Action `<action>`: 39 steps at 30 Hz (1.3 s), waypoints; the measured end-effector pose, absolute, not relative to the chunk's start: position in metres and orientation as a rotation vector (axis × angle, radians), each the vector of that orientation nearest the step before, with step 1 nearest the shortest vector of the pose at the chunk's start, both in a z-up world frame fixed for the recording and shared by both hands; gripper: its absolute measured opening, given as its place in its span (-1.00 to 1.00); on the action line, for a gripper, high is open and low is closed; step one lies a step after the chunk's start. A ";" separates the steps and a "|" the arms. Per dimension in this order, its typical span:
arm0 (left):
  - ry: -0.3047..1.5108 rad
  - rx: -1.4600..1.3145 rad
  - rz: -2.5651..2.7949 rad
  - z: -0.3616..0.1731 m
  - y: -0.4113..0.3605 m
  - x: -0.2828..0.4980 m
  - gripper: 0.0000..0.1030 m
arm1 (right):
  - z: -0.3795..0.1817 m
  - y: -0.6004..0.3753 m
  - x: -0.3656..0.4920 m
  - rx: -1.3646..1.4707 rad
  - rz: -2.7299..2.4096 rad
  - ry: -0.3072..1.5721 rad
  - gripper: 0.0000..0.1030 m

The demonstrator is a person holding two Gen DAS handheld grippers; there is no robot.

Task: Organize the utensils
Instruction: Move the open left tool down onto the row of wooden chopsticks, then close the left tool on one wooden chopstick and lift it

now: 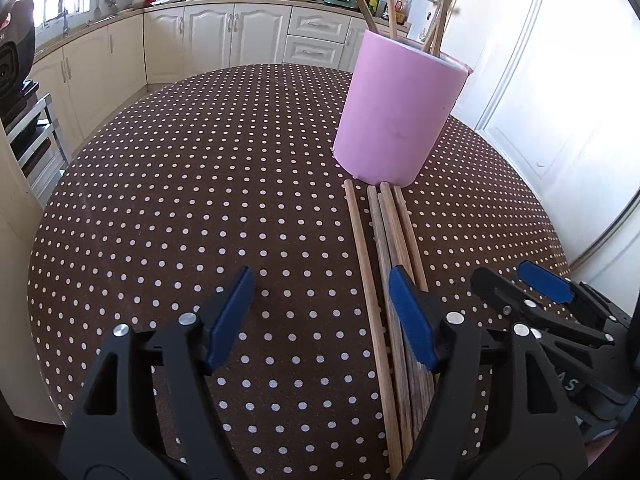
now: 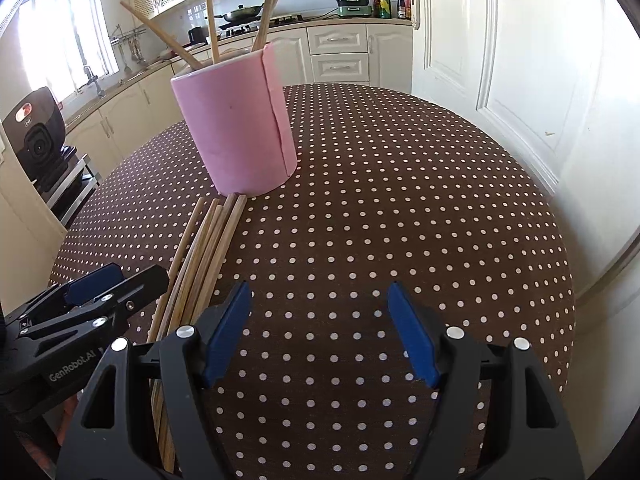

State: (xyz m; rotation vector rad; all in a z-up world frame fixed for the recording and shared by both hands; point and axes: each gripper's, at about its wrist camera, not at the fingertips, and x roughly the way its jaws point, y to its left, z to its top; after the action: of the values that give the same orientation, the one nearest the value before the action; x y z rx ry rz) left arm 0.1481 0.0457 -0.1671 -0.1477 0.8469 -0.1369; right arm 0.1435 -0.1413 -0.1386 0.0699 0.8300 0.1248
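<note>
Left gripper [image 1: 322,286] hovering low over the dotted tablecloth [image 1: 180,200], fingers spread, nothing between them. Loose chopsticks [image 1: 384,248] lying just beside its right-hand pad, running lower centre toward upper right of the frame (bare wood, some paler, some darker, packed side by side). Right gripper [image 2: 320,300] also standing spread over bare cloth; the bundle is passing its left finger. Farther up, chopstick tips are reaching the foot of the pink holder [image 1: 400,108], upright, with several chopsticks leaning inside it.
</note>
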 end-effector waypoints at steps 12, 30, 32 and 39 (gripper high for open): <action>0.872 -0.079 -0.062 -0.168 0.031 0.156 0.35 | -0.129 -0.169 0.140 0.113 0.102 0.793 0.33; 0.847 -0.004 -0.072 -0.172 0.019 0.142 -0.47 | -0.126 -0.173 0.137 0.137 0.138 0.790 0.34; 0.844 -0.019 -0.079 -0.172 0.026 0.140 -0.57 | -0.125 -0.167 0.136 0.129 0.151 0.791 0.34; 0.841 -0.072 -0.112 -0.170 0.041 0.133 -0.82 | -0.125 -0.142 0.137 0.085 0.190 0.799 0.34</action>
State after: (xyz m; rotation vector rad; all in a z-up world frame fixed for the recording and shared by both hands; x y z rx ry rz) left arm 0.1327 0.0408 -0.1705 -0.0720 0.8410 -0.1119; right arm 0.1367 -0.1422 -0.1253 0.0848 0.7986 0.1899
